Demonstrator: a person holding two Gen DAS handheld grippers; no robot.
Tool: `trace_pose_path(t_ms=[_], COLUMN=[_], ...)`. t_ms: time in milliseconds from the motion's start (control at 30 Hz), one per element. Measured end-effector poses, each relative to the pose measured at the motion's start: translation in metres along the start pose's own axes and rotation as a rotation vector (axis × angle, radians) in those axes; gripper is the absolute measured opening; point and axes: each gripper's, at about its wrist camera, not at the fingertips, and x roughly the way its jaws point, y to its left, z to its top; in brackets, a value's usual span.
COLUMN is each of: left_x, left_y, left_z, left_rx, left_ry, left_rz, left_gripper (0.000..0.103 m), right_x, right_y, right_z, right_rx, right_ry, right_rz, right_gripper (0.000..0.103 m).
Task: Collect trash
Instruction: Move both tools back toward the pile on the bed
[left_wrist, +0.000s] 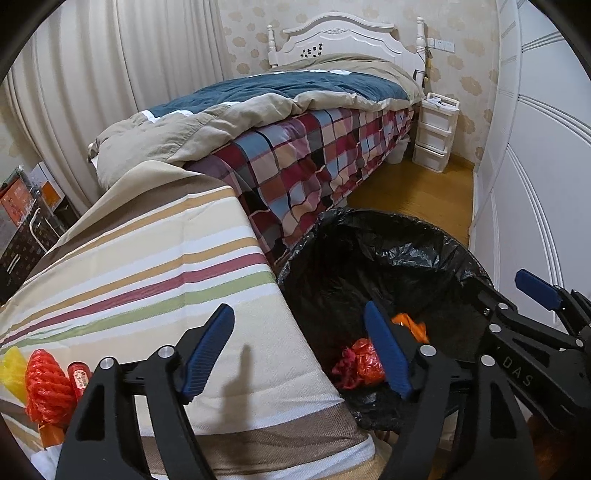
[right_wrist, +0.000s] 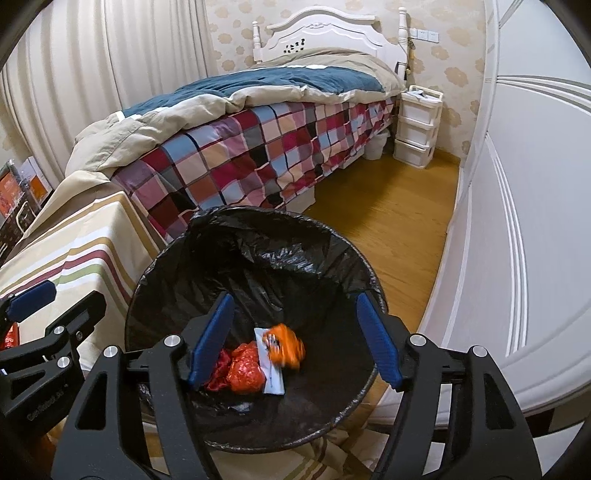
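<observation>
The left claw (left_wrist: 299, 347) stands wide open with nothing between its blue pads, one pad over the striped cloth (left_wrist: 155, 266) and the other over the rim of the bin (left_wrist: 369, 236). The right claw (right_wrist: 295, 336) is also open and empty, hanging right above the bin's mouth. Down inside the black bin liner (right_wrist: 258, 258) lie the collected scraps: a crumpled red bag (right_wrist: 243, 373), an orange wrapper (right_wrist: 286, 345) that looks blurred, and a white paper (right_wrist: 271, 384) partly under them. More trash still sits on the striped cloth at the left: a red net bag (left_wrist: 46, 384), a yellow bag (left_wrist: 11, 373) and a small red tube (left_wrist: 79, 374) beside it. Beyond the bin are the bed (left_wrist: 314, 147) with its checked cover, the wooden floor (right_wrist: 388, 206) and a white drawer unit (right_wrist: 417, 129)
</observation>
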Motion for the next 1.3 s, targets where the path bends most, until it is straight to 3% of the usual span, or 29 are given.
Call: trace_pose_path(t_ms=[200,567,833,967,1300], left_x=[-0.009,-0.044,-0.072,-0.086,-0.109], left_y=[0.006,0.03,0.063,0.085,0.128], left_z=[-0.003,-0.024,-0.049,-0.065,-0.1], left_rx=[-0.012,-0.027,-0.07,-0.107,-0.168], left_ry=[-0.001,-0.028,-0.027,-0.022,-0.02], left_rz=[0.019,0.063,0.088,0.109,0.173], left_gripper=[0.078,0.081,0.081,0.081,0.081], right_x=[-0.007,-0.032,-0.054,-0.072,-0.092], right_y=[0.001,0.009,0.041,0.059,0.101], right_z=[-0.003,-0.021,-0.043,-0.05,-0.072], right_rx=[0.002,0.017,-0.01,-0.065,-0.105], right_ry=[-0.006,-0.001,0.011,-0.012,0.013], right_rz=[-0.013,-0.004,0.05,0.035,0.136], right_gripper=[0.077,0.082,0.082,0.082,0.083])
